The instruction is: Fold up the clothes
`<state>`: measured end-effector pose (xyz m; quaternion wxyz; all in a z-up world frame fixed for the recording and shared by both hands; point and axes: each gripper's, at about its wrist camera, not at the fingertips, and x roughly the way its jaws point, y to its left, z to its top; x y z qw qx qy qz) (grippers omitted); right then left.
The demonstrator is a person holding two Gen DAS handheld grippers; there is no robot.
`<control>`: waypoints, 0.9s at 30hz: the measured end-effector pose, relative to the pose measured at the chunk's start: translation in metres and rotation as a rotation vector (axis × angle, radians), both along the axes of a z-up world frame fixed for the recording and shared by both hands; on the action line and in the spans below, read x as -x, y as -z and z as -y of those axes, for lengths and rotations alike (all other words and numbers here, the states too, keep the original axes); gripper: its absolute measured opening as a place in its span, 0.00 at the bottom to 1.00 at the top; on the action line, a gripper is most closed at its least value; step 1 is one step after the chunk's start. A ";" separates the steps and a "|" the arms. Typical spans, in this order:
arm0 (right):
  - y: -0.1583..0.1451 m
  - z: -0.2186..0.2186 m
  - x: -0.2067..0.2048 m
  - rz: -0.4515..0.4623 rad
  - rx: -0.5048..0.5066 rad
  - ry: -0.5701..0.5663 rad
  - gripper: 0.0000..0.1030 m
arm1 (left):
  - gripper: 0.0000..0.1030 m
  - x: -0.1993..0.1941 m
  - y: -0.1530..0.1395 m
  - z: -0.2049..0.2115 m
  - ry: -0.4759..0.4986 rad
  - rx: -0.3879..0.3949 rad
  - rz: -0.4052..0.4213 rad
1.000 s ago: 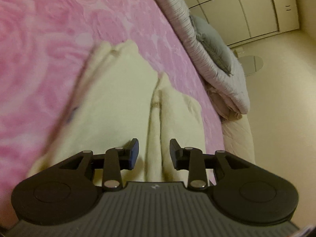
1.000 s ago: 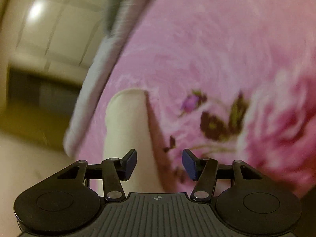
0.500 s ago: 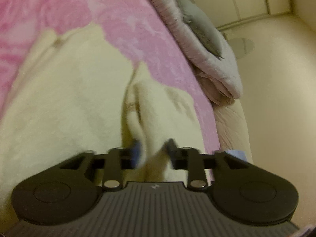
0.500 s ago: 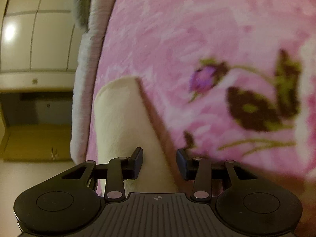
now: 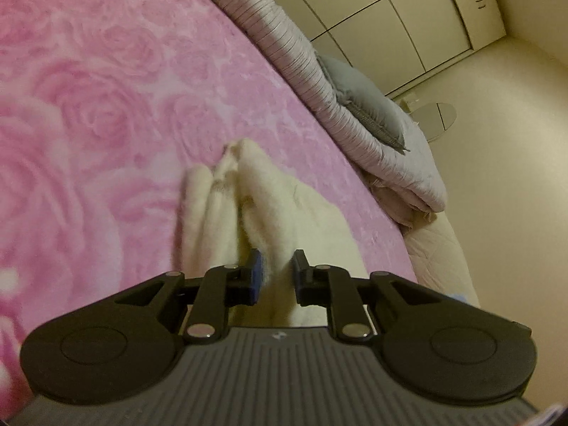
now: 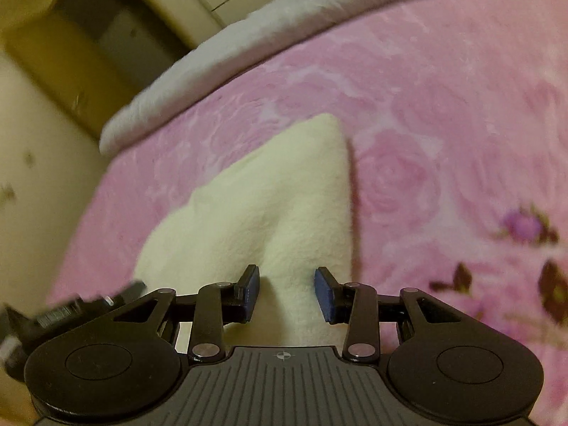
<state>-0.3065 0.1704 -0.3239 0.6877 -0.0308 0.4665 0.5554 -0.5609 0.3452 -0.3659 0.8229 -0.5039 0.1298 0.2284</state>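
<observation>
The cream fleece garment [image 5: 284,213] lies on the pink rose-patterned blanket [image 5: 106,106] that covers the bed, near the bed's edge, gathered into long soft ridges instead of lying flat. That bunching makes sense given how it is held: the left gripper [image 5: 276,277] has its two fingers closed in on a raised ridge of the fleece, pinching it between the blue pads, so the cloth runs away from it in pleats toward a bunched end. The right gripper [image 6: 286,293] has fleece between its fingers too, though the jaws stand wider and I cannot tell whether the pads really press the cloth or only straddle it. From that side the garment tapers to a rounded corner [image 6: 328,124], lifted a little off the blanket, judging by the shadow along its edge. Two holds on one piece would suit carrying an edge over. Beyond it, a rolled quilt [image 5: 319,71] and grey pillow [image 5: 369,110] line the bed's far side.
</observation>
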 end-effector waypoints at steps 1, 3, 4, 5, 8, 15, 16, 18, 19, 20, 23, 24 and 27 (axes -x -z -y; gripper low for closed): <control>0.001 -0.002 0.005 0.021 0.003 -0.011 0.38 | 0.13 0.001 -0.004 0.001 -0.005 -0.020 0.006; 0.003 -0.007 0.011 0.039 0.007 -0.025 0.38 | 0.12 0.004 -0.009 -0.001 -0.013 -0.044 0.016; 0.004 -0.008 0.014 0.044 0.008 -0.030 0.38 | 0.12 0.006 -0.012 -0.002 -0.018 -0.054 0.017; 0.003 -0.010 0.018 0.052 0.008 -0.037 0.38 | 0.12 0.007 -0.011 -0.005 -0.028 -0.055 0.005; 0.002 -0.023 0.032 0.153 0.010 -0.083 0.38 | 0.14 0.011 -0.001 -0.008 -0.040 -0.025 -0.035; 0.008 -0.015 0.038 0.221 -0.020 -0.104 0.38 | 0.14 0.020 0.012 -0.001 -0.044 0.036 0.002; 0.008 -0.014 0.039 0.225 -0.021 -0.103 0.38 | 0.14 0.019 0.008 0.001 -0.040 0.008 -0.011; 0.007 -0.013 0.042 0.243 -0.026 -0.111 0.38 | 0.13 0.018 -0.001 0.005 -0.033 -0.050 -0.038; 0.006 -0.012 0.042 0.247 -0.032 -0.115 0.38 | 0.13 0.019 -0.001 0.005 -0.031 -0.049 -0.047; 0.007 -0.010 0.039 0.228 -0.046 -0.110 0.38 | 0.14 0.023 0.000 0.005 -0.036 -0.034 -0.053; 0.005 0.015 0.023 0.093 -0.114 -0.074 0.38 | 0.19 0.041 -0.005 0.013 -0.080 0.003 -0.032; 0.004 0.026 0.018 0.048 -0.135 -0.059 0.38 | 0.23 0.050 -0.009 0.020 -0.101 -0.001 -0.036; -0.001 0.060 0.021 0.061 -0.184 -0.085 0.38 | 0.42 0.075 -0.018 0.044 -0.148 0.006 -0.041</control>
